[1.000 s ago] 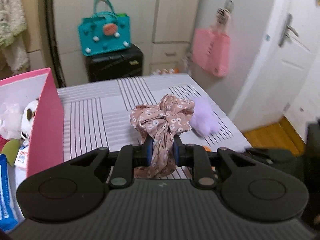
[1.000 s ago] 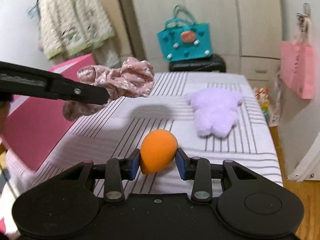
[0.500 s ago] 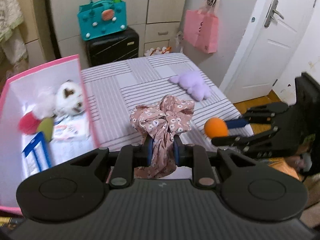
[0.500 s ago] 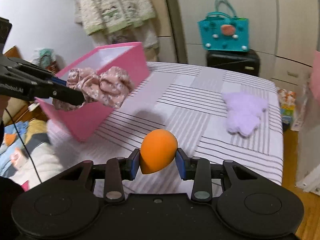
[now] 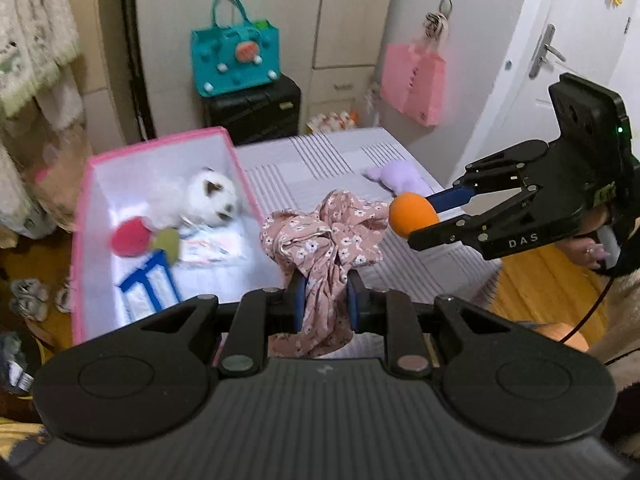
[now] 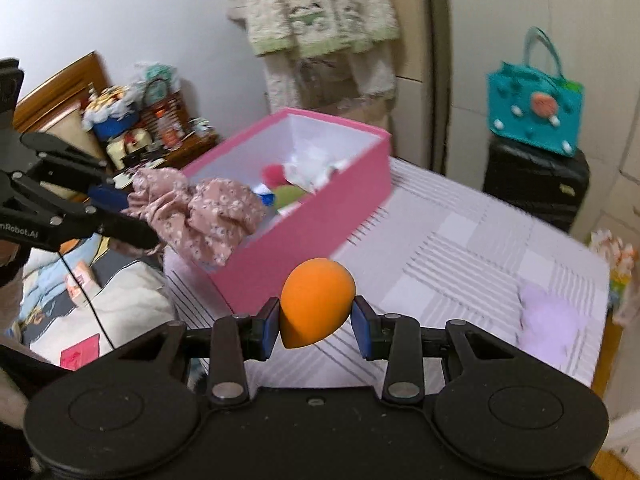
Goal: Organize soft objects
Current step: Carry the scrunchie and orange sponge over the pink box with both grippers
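Note:
My left gripper is shut on a pink floral scrunchie, held in the air over the near right corner of the pink box. The same scrunchie hangs at the box's near edge in the right wrist view, where the left gripper comes in from the left. My right gripper is shut on an orange egg-shaped sponge, raised above the striped table. The sponge and right gripper show at the right of the left wrist view.
Inside the pink box lie a white plush toy, a red puff, a green sponge and a blue-printed packet. A lilac fluffy toy rests on the table's far side. A teal bag sits on a black case.
Both grippers rose and swung toward the pink box. The scrunchie now hangs at the box's corner; the sponge came up beside it. Neither grip changed.

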`<state>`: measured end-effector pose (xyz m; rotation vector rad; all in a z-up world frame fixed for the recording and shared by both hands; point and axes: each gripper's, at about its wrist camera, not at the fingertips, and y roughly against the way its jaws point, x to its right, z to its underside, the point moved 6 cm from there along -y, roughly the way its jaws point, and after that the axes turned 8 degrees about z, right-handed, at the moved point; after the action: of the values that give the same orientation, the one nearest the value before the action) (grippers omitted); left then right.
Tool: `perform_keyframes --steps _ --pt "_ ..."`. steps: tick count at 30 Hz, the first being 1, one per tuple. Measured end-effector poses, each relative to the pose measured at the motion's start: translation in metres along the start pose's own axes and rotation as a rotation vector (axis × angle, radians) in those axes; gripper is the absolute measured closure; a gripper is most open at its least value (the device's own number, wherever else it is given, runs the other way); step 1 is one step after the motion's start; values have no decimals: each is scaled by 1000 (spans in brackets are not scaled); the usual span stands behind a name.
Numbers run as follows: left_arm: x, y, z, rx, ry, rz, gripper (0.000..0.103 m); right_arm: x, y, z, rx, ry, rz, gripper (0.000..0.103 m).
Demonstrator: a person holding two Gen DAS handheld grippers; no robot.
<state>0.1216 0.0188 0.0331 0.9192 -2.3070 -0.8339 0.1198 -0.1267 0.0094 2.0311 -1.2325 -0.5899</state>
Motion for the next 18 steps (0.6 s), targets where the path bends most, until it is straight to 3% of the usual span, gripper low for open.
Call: perform_keyframes --steps 7,10,14,18 --pt "-52 9 -3 12 38 -101 83 -39 -13 -42 80 128 -49 60" --pt "-82 -11 4 -79 25 -226 83 -52 -27 -62 84 154 -70 60" --pt "-111 -37 5 -187 30 -239 83 -71 -50 -87 74 219 -74 60" --pt "-128 -58 2 -240 -57 -308 83 -83 -83 -100 30 276 -74 60"
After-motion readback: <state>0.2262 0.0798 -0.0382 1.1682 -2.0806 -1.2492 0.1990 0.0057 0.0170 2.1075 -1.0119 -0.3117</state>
